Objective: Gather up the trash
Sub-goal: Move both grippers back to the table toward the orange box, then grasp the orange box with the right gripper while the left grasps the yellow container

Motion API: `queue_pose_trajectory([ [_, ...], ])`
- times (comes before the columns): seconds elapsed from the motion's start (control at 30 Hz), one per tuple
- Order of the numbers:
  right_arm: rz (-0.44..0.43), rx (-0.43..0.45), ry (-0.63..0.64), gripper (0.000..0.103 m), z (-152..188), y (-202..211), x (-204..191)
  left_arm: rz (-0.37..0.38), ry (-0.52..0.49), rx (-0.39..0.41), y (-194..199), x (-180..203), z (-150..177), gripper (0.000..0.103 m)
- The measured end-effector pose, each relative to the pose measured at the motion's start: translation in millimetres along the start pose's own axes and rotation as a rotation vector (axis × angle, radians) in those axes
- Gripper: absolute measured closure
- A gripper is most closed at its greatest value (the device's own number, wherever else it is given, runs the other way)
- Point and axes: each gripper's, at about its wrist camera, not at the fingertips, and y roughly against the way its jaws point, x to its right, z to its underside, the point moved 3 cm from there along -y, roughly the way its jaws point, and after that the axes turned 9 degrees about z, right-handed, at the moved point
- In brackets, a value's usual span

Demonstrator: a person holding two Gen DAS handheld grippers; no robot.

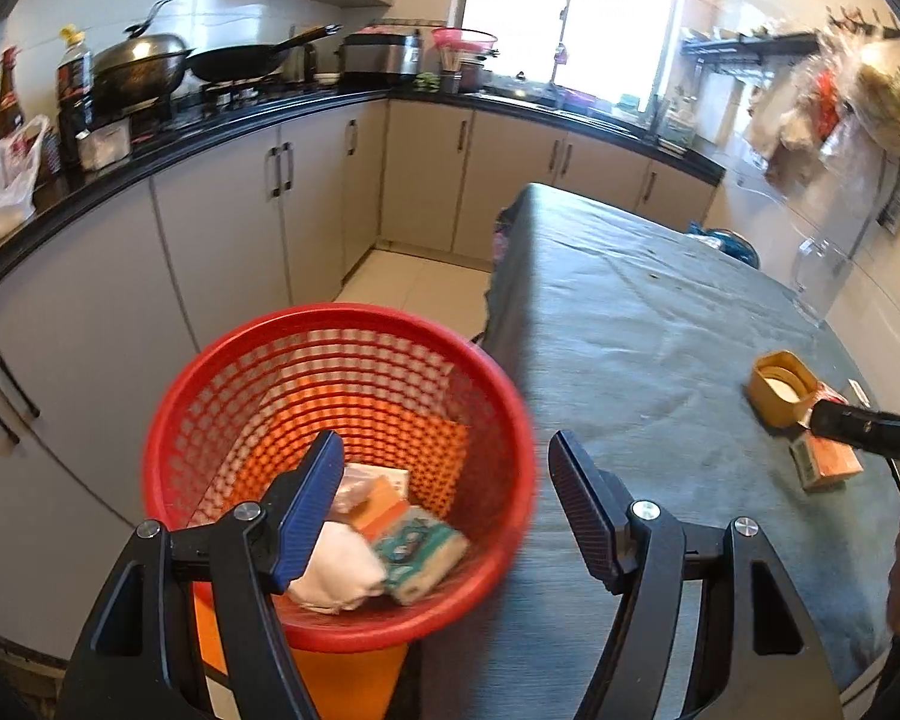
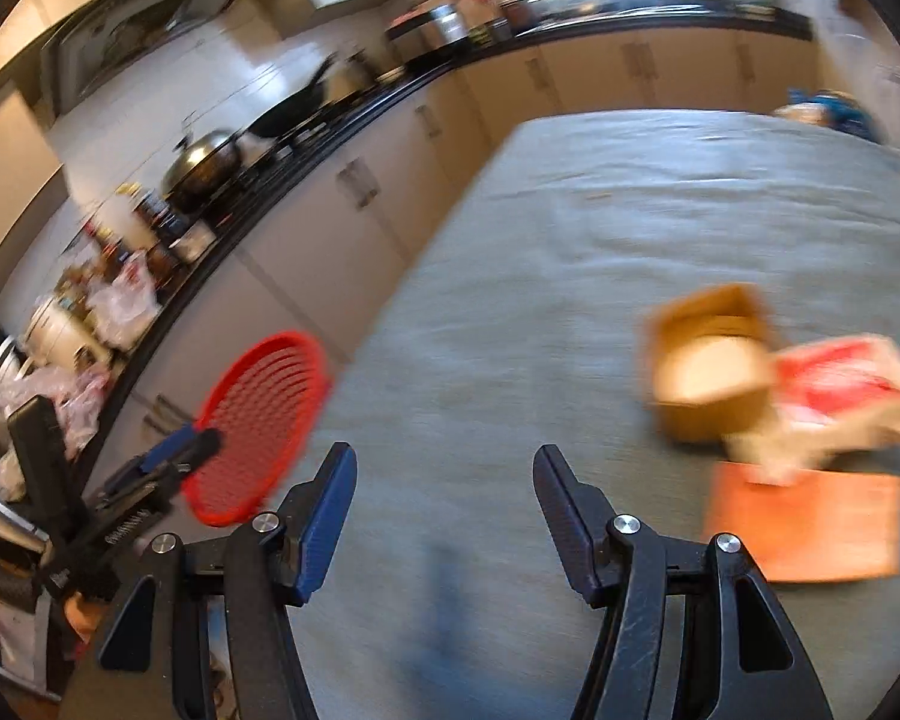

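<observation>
A red mesh basket [image 1: 336, 336] stands beside the table's left edge; it also shows in the right wrist view [image 2: 258, 420]. Inside lie a white crumpled tissue [image 1: 336, 570], a teal packet [image 1: 420, 552] and an orange box [image 1: 378, 507]. My left gripper [image 1: 447, 462] is open and empty above the basket rim. On the grey tablecloth [image 2: 540, 276] lie a tan open box [image 2: 708, 360], a red-and-white wrapper [image 2: 840, 384] and a flat orange box [image 2: 810, 522]. My right gripper [image 2: 444, 474] is open and empty, left of this trash.
A black kitchen counter [image 1: 210, 126] with woks, bottles and bags runs along the left and back, above grey cabinets. A clear jar [image 1: 816, 276] stands at the table's right edge. The right gripper's tip [image 1: 858, 426] reaches in by the tan box [image 1: 780, 387].
</observation>
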Motion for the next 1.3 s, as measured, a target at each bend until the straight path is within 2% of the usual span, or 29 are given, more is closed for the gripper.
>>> queue_pose_trajectory([
  [0.13,0.085,0.021,-0.081,0.034,-4.7,20.0,71.2,0.035,-0.029,-0.017,-8.1,27.4,-0.6,0.033],
  [0.2,0.1,0.02,-0.117,0.034,-8.1,20.6,98.7,0.051,-0.045,-0.029,-12.5,41.2,0.5,0.033],
  [0.3,0.076,-0.018,-0.15,0.034,-11.5,9.2,128.0,0.071,-0.071,-0.046,-18.9,62.6,2.1,0.033],
  [0.43,0.006,-0.061,-0.161,0.033,-11.5,-8.4,142.4,0.095,-0.101,-0.074,-26.3,87.0,6.6,0.032],
  [0.6,-0.082,-0.116,-0.106,0.032,2.8,-7.5,130.2,0.112,-0.141,-0.102,-35.7,110.4,9.5,0.032],
  [0.77,-0.135,-0.175,0.098,0.03,37.8,10.4,93.7,0.138,-0.187,-0.123,-44.7,134.0,9.3,0.032],
  [0.87,-0.068,-0.14,0.225,0.029,46.1,20.4,75.4,0.154,-0.195,-0.132,-49.5,141.7,7.6,0.032],
  [0.93,0.002,-0.103,0.284,0.024,44.5,21.2,69.0,0.162,-0.196,-0.137,-53.0,147.4,6.0,0.032],
  [1.2,0.038,-0.115,0.368,0.023,53.8,4.0,56.9,0.192,-0.205,-0.181,-68.2,161.9,-1.9,0.032],
  [1.27,0.077,-0.107,0.388,0.036,56.3,0.8,52.8,0.202,-0.201,-0.188,-71.9,165.3,-4.9,0.032],
  [1.3,0.09,-0.109,0.387,0.048,57.9,1.4,54.9,0.207,-0.2,-0.191,-73.5,167.8,-6.1,0.032],
])
